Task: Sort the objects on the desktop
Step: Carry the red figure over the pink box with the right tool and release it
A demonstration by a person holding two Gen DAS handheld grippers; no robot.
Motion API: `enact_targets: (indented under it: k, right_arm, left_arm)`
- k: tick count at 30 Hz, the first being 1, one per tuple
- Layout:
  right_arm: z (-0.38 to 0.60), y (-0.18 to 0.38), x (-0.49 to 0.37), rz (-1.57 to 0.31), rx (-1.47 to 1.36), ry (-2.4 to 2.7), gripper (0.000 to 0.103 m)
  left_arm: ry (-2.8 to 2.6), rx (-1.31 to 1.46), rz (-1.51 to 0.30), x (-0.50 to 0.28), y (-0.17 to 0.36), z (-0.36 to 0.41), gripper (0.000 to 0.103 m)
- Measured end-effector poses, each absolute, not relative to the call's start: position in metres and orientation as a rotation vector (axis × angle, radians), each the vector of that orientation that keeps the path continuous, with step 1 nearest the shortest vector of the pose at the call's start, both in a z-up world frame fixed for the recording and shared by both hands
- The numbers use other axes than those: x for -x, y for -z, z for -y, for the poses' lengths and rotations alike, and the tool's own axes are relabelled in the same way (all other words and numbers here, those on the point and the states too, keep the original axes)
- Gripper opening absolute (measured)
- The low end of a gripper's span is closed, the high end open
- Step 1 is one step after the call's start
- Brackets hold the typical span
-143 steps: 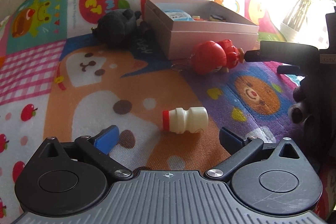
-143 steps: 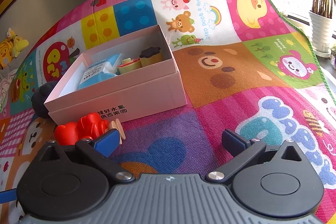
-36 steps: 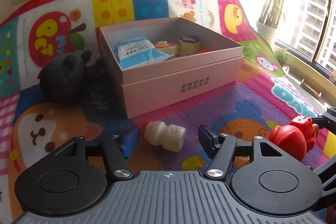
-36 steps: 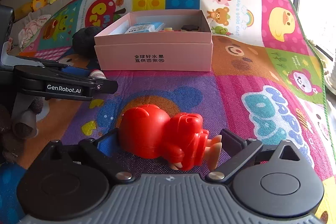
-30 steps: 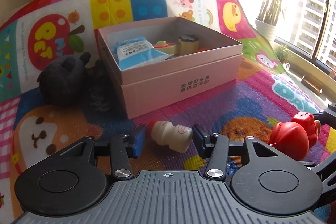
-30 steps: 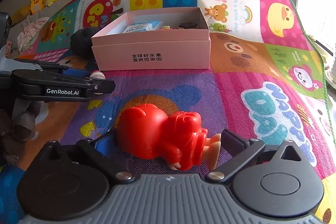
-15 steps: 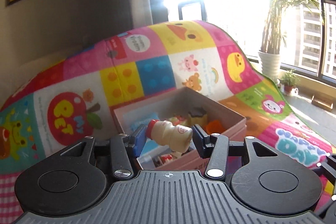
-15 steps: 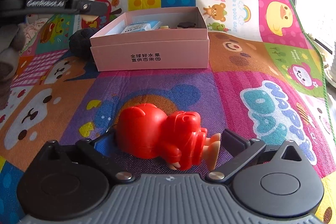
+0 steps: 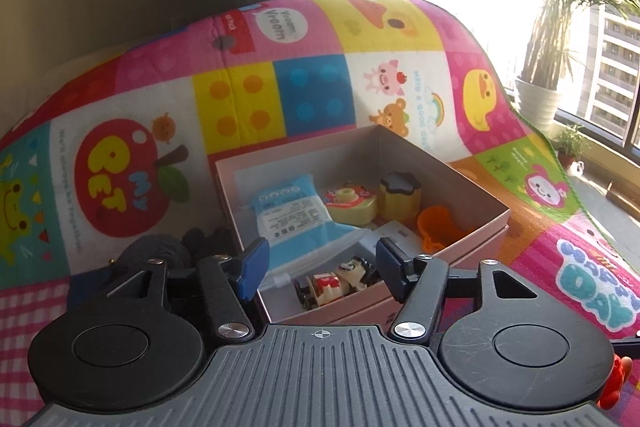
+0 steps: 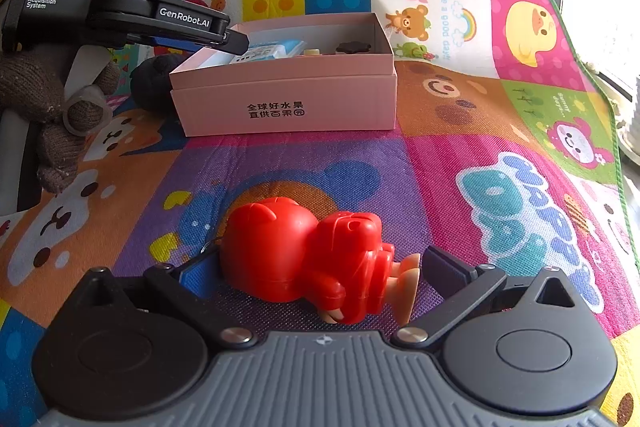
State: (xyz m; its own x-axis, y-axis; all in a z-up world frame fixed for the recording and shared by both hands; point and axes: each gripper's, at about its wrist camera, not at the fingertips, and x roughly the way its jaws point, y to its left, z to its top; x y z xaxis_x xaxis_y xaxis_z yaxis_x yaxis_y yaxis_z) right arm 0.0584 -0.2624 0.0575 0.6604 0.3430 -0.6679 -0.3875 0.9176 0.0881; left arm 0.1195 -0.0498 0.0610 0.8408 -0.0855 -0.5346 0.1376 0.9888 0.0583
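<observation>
Left hand-held gripper [image 9: 318,269]: we see its blue-padded jaws spread, with nothing between them; they have just been opening. It hangs over the near left corner of the pink box [image 9: 472,195], pointing down into it. The small bottle it carried half a second ago is no longer between the pads, and we cannot pick it out in the box from either view.

Directly under the gap lies a small figurine [image 9: 336,285] with a dark head, against the near wall. Farther in we note a blue-and-white packet [image 9: 292,211] on the left, a yellow-and-red toy [image 9: 352,205] in the middle, a yellow pudding-shaped toy [image 9: 398,197] with a dark top behind it, and an orange piece [image 9: 438,227] toward the right wall. A dark plush toy [image 9: 156,247] sits on the mat just left of the box.

Right hand-held gripper [image 10: 316,269]: jaws spread wide, low over the mat [image 10: 500,187]. A red figurine [image 10: 304,259] lies on its side between them. Its head is close to the left pad, but whether they touch we cannot tell; a gap separates its feet from the right pad. It lies on the purple patch, near side of the box and well apart from it.

From the right view, the left tool reaches in over the box's left corner, held by a person's hand in a brown knitted glove [image 10: 44,107].
</observation>
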Motion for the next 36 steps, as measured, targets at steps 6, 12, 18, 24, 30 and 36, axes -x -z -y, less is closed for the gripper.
enact_targets:
  k: [6, 12, 18, 24, 30, 36]
  right_arm:
    - [0.260, -0.059, -0.056, -0.732, 0.078, -0.416, 0.096]
    - [0.256, -0.079, -0.058, -0.752, 0.124, -0.471, 0.095]
    - [0.254, -0.174, -0.086, -0.574, 0.102, -0.470, 0.095]
    - [0.232, -0.218, -0.162, -0.590, 0.000, -0.451, 0.095]
    - [0.187, -0.161, -0.236, -0.800, 0.006, -0.362, 0.095]
    - [0.180, -0.115, -0.261, -0.976, -0.063, -0.402, 0.096]
  left_arm:
    - [0.114, -0.041, -0.607, -0.082, -0.059, 0.039, 0.082]
    - [0.159, -0.006, -0.649, -0.032, -0.051, 0.025, 0.095]
    - [0.161, 0.040, -0.664, -0.022, -0.041, 0.014, 0.097]
    - [0.143, 0.186, -0.573, -0.031, -0.026, 0.000, 0.100]
    - [0.164, 0.267, -0.563, -0.036, -0.010, -0.011, 0.100]
    - [0.183, 0.295, -0.538, -0.031, -0.008, -0.014, 0.101]
